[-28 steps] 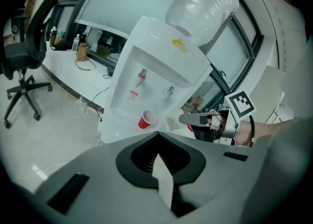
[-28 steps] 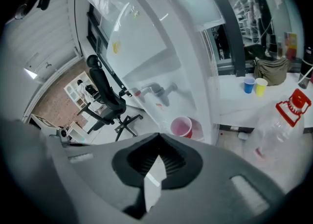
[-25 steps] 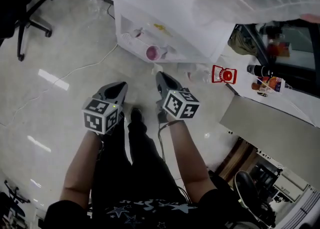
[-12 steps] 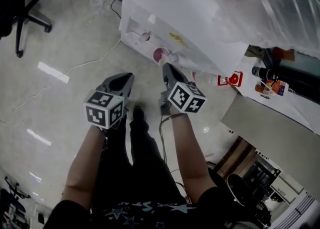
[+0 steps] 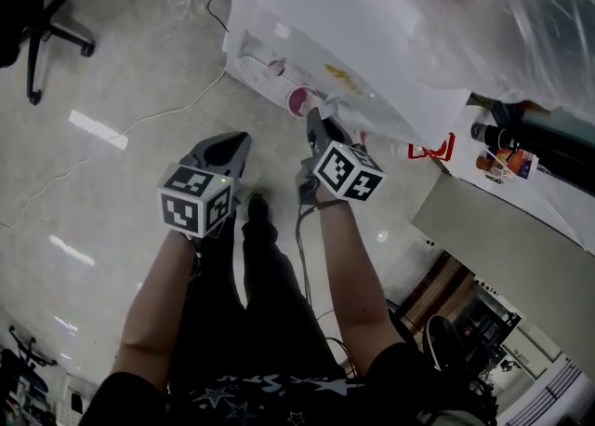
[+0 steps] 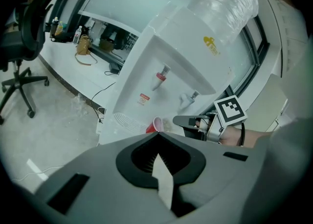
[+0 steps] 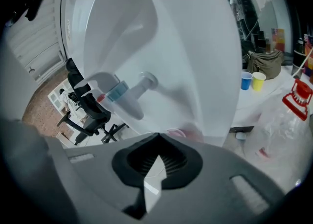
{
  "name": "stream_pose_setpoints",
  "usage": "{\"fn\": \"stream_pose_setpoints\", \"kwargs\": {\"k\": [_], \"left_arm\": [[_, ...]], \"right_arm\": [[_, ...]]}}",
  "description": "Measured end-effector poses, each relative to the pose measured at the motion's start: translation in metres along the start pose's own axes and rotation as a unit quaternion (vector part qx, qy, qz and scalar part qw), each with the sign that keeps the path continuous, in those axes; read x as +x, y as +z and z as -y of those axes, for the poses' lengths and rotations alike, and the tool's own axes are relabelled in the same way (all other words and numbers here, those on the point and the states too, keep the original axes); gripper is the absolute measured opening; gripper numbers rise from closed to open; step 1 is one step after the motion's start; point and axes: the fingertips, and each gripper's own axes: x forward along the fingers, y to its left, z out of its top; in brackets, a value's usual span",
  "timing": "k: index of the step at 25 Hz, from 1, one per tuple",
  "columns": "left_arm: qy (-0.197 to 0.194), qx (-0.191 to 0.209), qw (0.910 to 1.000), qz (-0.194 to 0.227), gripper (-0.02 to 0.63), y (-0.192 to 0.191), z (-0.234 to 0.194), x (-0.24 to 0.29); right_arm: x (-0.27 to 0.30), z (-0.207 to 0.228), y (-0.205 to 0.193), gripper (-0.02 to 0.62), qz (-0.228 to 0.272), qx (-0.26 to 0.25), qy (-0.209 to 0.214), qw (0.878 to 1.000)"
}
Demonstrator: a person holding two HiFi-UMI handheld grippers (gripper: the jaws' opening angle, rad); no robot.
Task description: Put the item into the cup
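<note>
The red cup [image 5: 299,100] sits on the water dispenser's [image 6: 181,37] drip tray, below the taps. The right hand-held gripper [image 5: 313,120], jaws together on nothing, points just beside it, and a nudge could topple the light cup. The left hand-held gripper [image 5: 239,143], nearer, is likewise closed and empty, and no item shows. The dispenser's yellow logo [image 6: 211,45] and red-and-white sticker [image 6: 143,99] are unreadable.

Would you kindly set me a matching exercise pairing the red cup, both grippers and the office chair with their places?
1 red cup
2 right gripper
3 left gripper
4 office chair

A on the floor, far left
B below the taps of the water dispenser
C shut, close beside the cup
D shut, over the floor, farther from the cup

Pairs: 1-B, 2-C, 3-D, 4-A
</note>
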Motion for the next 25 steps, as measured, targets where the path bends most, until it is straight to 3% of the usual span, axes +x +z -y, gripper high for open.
{"fn": "stream_pose_setpoints", "kwargs": {"k": [19,21,25], "left_arm": [[0.005,0.000,0.9999,-0.009,0.006,-0.007,0.002,0.004],[0.005,0.001,0.9999,-0.009,0.006,-0.008,0.003,0.005],[0.004,0.002,1.0000,-0.009,0.006,-0.010,0.008,0.005]], "right_arm": [[0.009,0.009,-0.004,0.008,-0.004,-0.004,-0.008,1.000],[0.008,0.010,-0.005,0.058,-0.005,-0.001,-0.005,1.000],[0.004,0.009,-0.007,0.061,-0.006,0.000,0.000,1.000]]}}
